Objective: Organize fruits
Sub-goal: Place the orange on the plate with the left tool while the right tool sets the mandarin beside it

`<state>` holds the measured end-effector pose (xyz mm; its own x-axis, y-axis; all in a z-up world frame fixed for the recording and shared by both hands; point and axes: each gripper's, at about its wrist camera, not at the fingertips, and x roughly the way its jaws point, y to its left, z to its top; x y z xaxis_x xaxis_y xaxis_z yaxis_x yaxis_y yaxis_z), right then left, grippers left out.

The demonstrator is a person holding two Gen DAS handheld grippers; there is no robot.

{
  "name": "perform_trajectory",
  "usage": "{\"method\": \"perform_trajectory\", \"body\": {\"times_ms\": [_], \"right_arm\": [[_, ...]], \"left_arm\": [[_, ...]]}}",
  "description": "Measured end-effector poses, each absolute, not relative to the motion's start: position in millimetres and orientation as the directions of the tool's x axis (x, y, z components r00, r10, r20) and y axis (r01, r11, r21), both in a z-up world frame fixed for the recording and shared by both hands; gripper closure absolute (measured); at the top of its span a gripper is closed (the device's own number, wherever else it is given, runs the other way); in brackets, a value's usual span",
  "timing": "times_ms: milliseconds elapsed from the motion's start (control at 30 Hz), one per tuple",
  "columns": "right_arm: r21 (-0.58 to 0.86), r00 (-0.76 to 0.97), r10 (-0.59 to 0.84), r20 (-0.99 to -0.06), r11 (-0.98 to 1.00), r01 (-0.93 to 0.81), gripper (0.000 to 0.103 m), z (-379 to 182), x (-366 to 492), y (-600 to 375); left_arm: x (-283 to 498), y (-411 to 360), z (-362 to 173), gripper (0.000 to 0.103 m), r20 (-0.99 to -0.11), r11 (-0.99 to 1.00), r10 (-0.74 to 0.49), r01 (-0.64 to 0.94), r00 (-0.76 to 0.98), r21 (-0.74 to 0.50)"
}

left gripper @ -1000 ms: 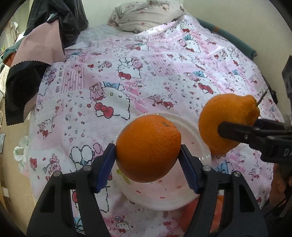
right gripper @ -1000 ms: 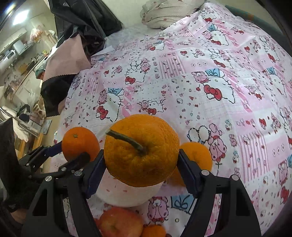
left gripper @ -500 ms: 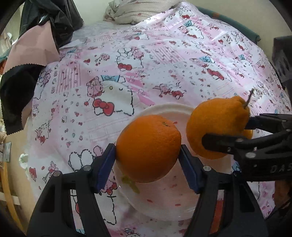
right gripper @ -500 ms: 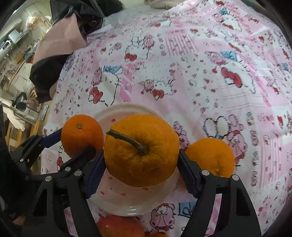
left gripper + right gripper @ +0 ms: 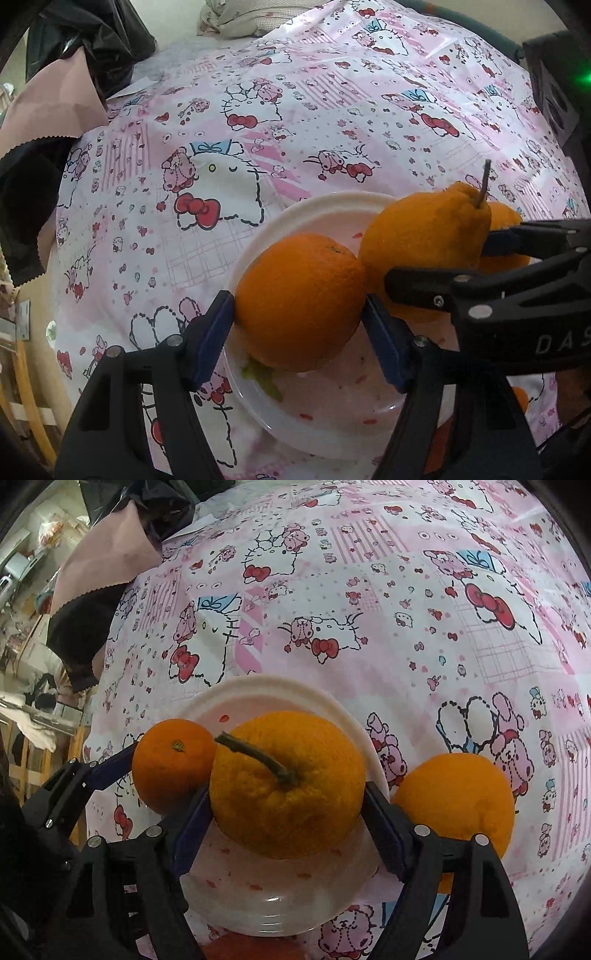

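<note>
A white plate (image 5: 325,206) lies on the pink cartoon-print cloth. My left gripper (image 5: 298,317) has a smooth round orange (image 5: 299,295) between its blue pads, low over the plate's left half; its jaws are opening slightly and the pads still touch the peel. My right gripper (image 5: 288,797) holds a bumpy orange with a long stem (image 5: 288,782) over the plate (image 5: 280,686). Its jaws are opening while both pads lie against the fruit. The two fruits touch side by side. Whether either rests on the plate I cannot tell.
Another orange (image 5: 454,801) lies on the cloth just right of the plate. A reddish fruit (image 5: 255,949) peeks in at the near edge. Black and pink fabric (image 5: 96,590) hangs off the far left corner, and bundled cloth (image 5: 236,18) lies at the back.
Both grippers have sunk toward the plate with their fruit. The stemmed orange has come in beside the round one, and they now touch. The plate looks larger and closer.
</note>
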<state>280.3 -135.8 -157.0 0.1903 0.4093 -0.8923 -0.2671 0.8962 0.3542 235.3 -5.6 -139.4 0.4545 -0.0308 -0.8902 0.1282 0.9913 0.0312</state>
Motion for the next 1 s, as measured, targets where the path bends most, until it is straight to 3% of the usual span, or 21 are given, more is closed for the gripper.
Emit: {"method": "perform_trajectory", "body": {"times_ms": [133, 267, 1000], "right_arm": [[0.395, 0.216, 0.455, -0.864, 0.878, -0.27, 0.02, -145.9, 281.0, -139.7], [0.388, 0.224, 0.453, -0.863, 0.878, -0.28, 0.02, -140.8, 280.8, -141.5], [0.432, 0.339, 0.49, -0.803, 0.87, -0.235, 0.018, -68.5, 230.4, -188.9]], "left_arm": [[236.3, -2.9, -135.3, 0.034, -0.888, 0.993, -0.042, 0.117, 0.458, 0.013], [232.5, -1.1, -122.5, 0.024, -0.866, 0.994, -0.051, 0.109, 0.498, 0.004], [187.6, 10.3, -62.6, 0.024, -0.825, 0.996, -0.087, 0.058, 0.558, -0.066]]}}
